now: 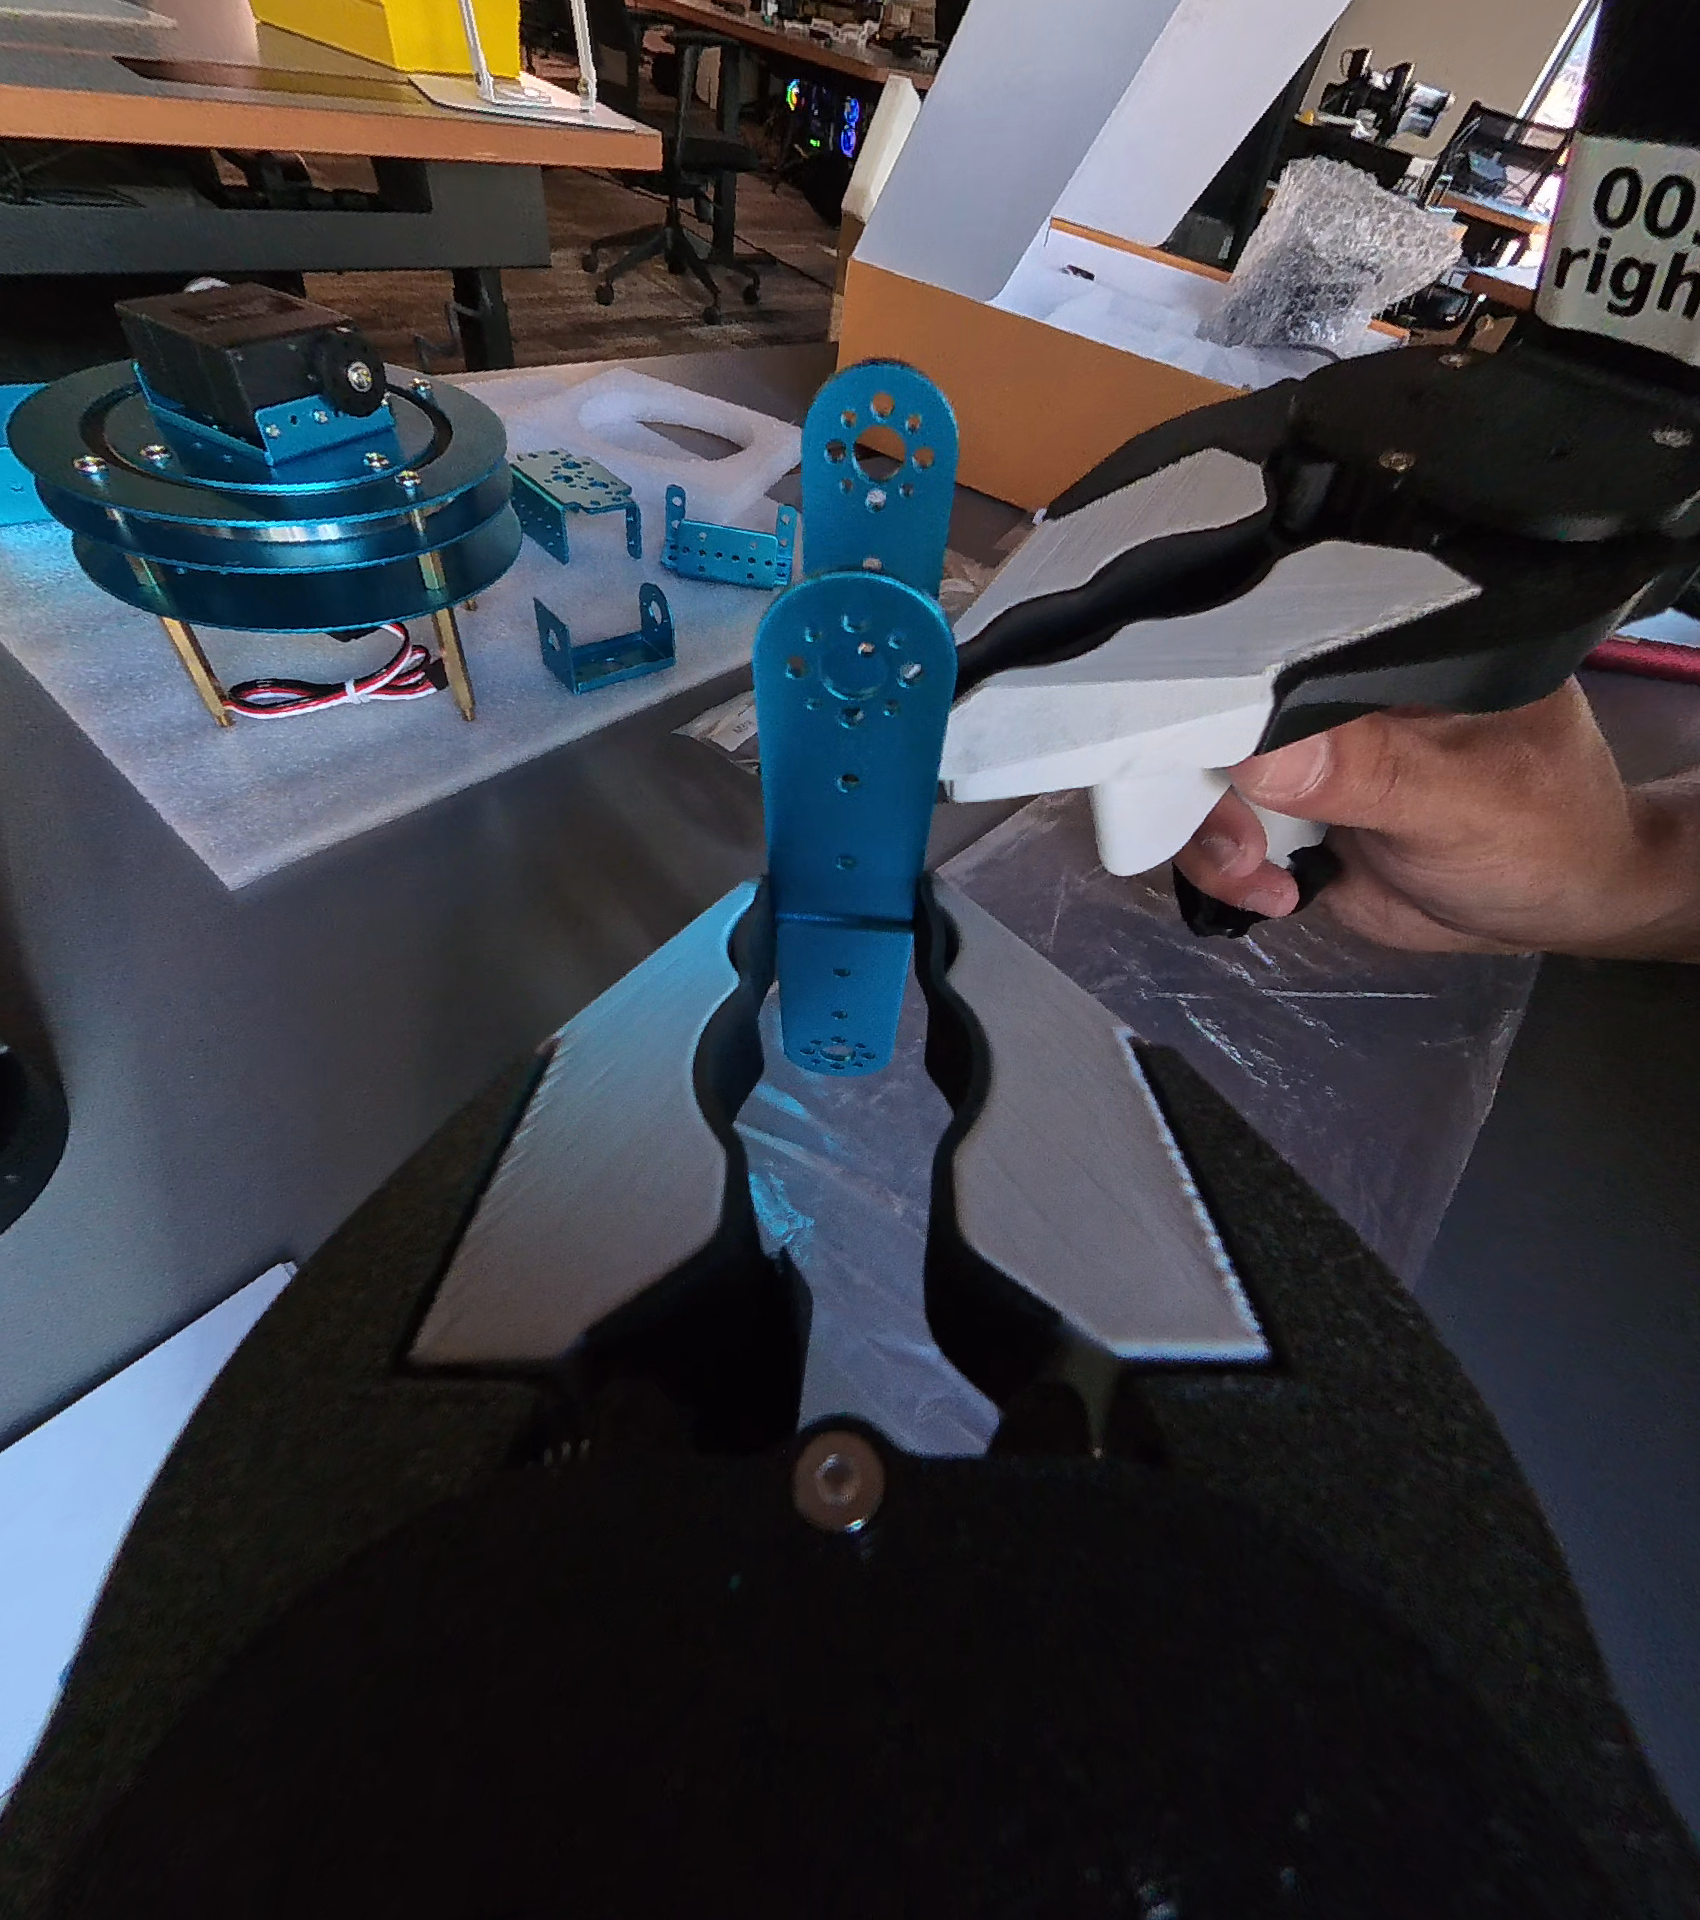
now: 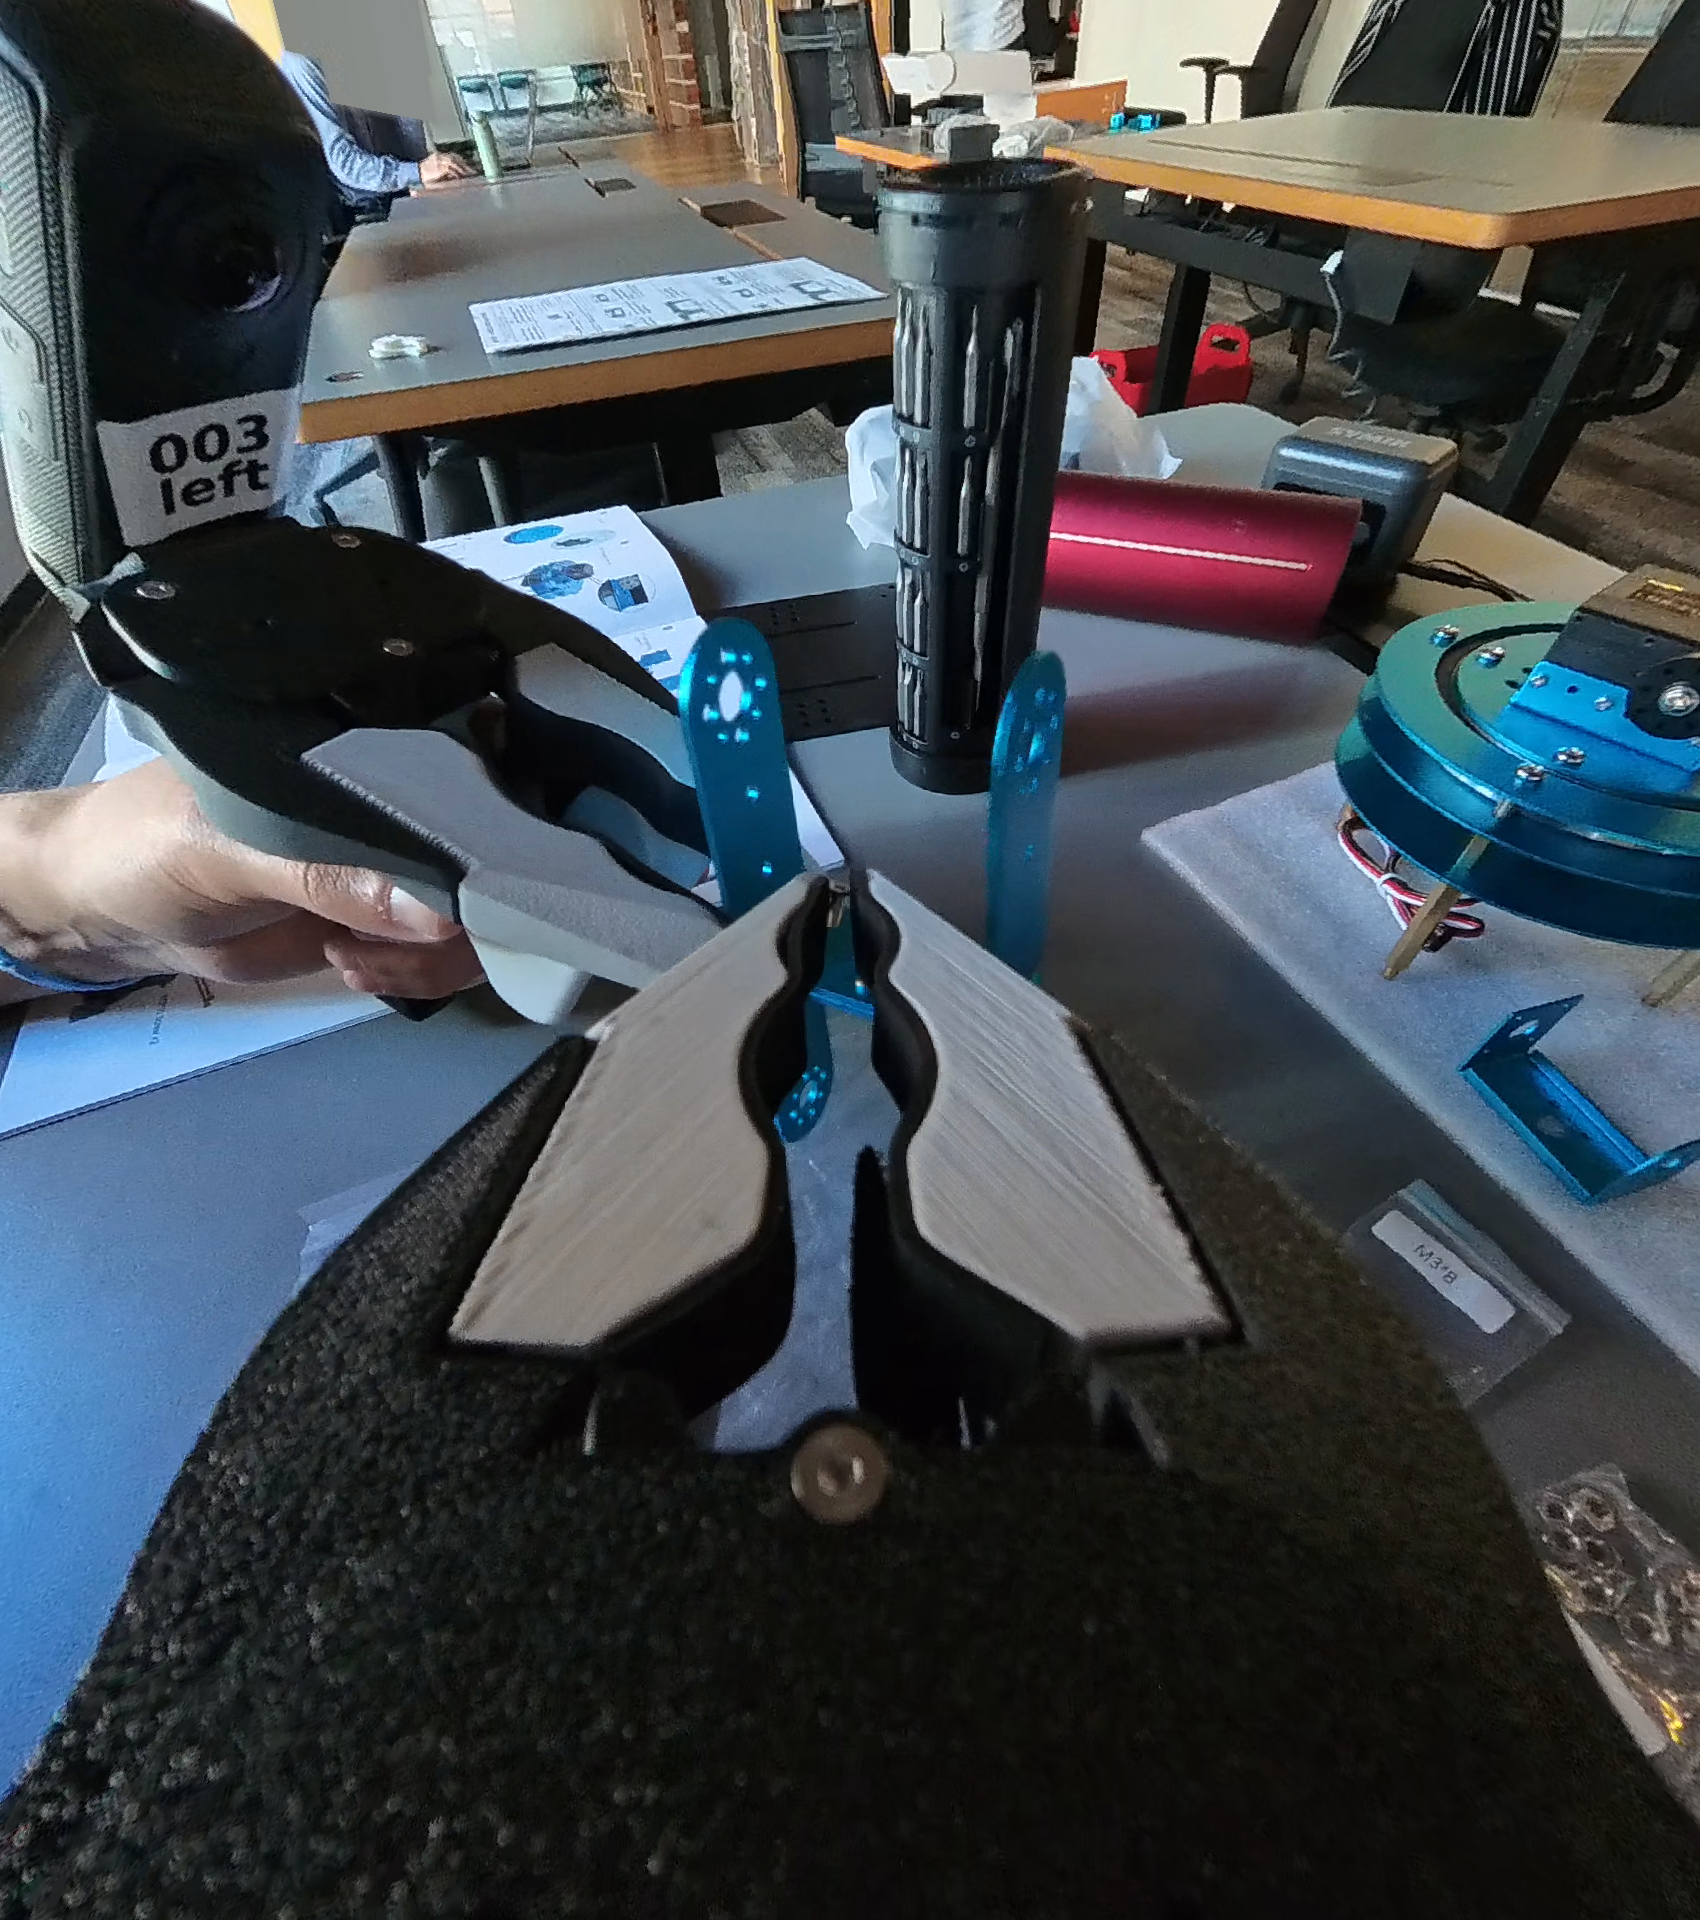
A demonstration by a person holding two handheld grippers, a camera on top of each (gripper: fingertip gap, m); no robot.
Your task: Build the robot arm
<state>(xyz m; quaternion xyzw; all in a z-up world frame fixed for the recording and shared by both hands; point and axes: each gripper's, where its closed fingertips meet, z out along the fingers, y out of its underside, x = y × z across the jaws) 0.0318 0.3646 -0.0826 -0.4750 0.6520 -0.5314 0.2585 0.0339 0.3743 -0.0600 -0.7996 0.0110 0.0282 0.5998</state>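
While the left gripper (image 1: 841,904) pinches the blue U-shaped servo bracket (image 1: 851,748) by its base, arms up so the holes face out, the right gripper (image 2: 838,902) has its fingers nearly closed on a tiny screw (image 2: 837,906); both hover above the table (image 1: 202,1039), near the turntable base (image 2: 1573,790).

Between our left gripper's (image 1: 841,914) pale grey, black-edged fingers we see an anodised blue bracket (image 1: 851,748); beyond-left, teal discs (image 1: 274,520).
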